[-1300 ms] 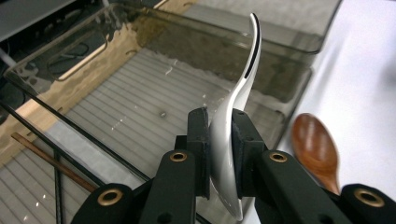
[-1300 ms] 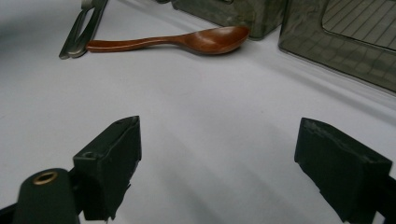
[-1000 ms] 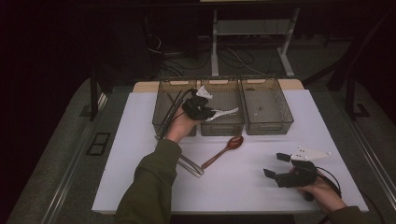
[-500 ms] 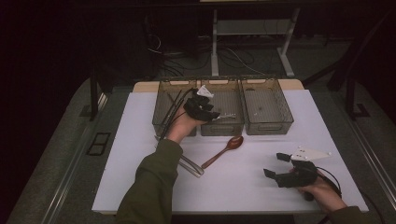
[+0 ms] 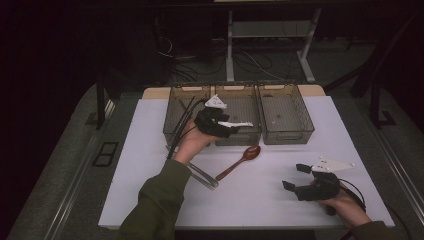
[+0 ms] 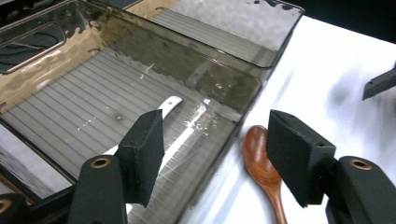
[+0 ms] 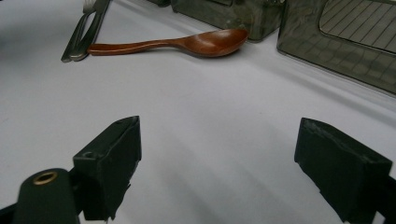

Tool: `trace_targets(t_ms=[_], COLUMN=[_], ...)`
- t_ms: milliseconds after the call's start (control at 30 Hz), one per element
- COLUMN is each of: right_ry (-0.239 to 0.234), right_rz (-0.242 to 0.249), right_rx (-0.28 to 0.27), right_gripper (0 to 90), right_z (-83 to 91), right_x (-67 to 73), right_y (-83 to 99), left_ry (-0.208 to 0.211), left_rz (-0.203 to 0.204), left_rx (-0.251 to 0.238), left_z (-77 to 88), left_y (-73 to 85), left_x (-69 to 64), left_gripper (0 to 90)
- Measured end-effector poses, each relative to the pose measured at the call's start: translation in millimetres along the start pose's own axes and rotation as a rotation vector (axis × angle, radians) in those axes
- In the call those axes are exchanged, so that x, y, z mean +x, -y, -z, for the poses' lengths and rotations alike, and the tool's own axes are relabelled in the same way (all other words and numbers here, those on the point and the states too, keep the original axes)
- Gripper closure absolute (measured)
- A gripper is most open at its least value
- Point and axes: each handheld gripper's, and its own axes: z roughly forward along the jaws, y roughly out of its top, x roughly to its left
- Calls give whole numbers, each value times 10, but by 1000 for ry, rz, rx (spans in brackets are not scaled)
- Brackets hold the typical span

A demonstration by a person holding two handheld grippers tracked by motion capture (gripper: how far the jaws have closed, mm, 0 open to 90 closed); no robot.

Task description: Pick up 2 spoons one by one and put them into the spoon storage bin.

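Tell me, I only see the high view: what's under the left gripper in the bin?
Observer: The left gripper view shows a white utensil lying flat on the bin floor.
Operator: Is the gripper holding it?
Observer: No. The left gripper has just been opening its jaws, and nothing is between them.
Operator: What's the shiny stuff by the spoon?
Observer: The right gripper view shows a fork beside the spoon handle.
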Motion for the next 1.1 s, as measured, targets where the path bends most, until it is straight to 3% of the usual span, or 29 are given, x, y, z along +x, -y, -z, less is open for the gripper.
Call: trace_targets(t_ms=[67,267,433,633,733,867,1100], right_ry=[0,1,2,1,0,0,0], right_rz=[0,0,-1,3,4,4,3], right_rx=[-1,-1,-1,-4,-5,-5,1], right_gripper=[141,141,141,141,141,141,141], right_z=[1,1,1,6,7,7,2], right_x=[0,0,-1,-3,-9,-8,-8], right_y=[0,0,0,0,1,1,1], left_ry=[5,16,22,29,30,22,20], left_rz=[11,-6,-7,14,6,37,55], left_rx=[-10,-16,8,44,61,66,80], left_z=[4,-15,-113,-277,-348,-435,-568], left_y=[30,139,239,332,361,403,435], left_x=[-48,-197,-287,-345,-376,-382,-417], left_gripper=[349,346,359,388,404,432,477])
